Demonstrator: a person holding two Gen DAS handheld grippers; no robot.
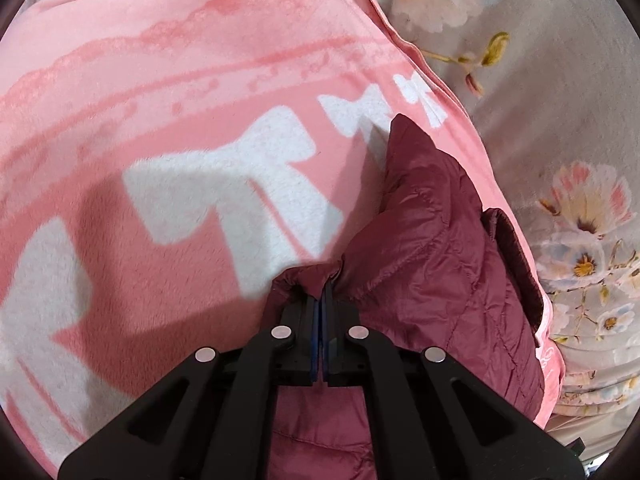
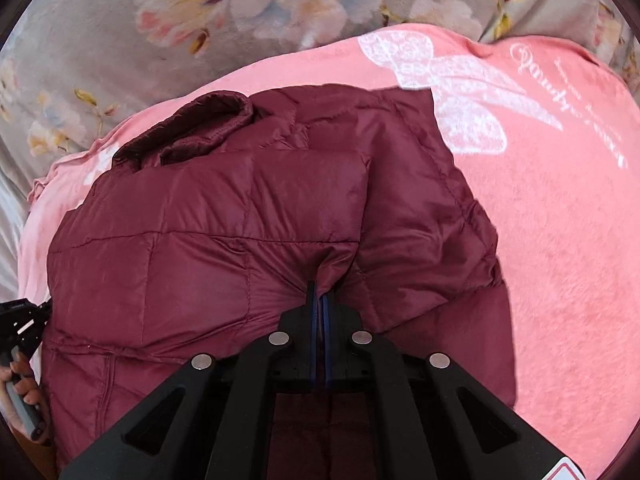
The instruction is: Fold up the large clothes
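The left gripper [image 1: 321,280] had its jaws pinched tight on a puckered edge of the maroon puffer jacket [image 2: 224,216]. The right gripper [image 2: 320,284] was likewise clamped on a gathered fold of the quilted fabric. The jacket lay bunched on the pink blanket [image 2: 560,240] (printed with white bows and a butterfly), its collar near the blanket's edge. A floral grey sheet [image 1: 560,80] lay beyond that edge.

Left tongs [image 1: 322,280] pinched tight on maroon jacket [image 1: 436,248] edge over pink blanket [image 1: 180,80]
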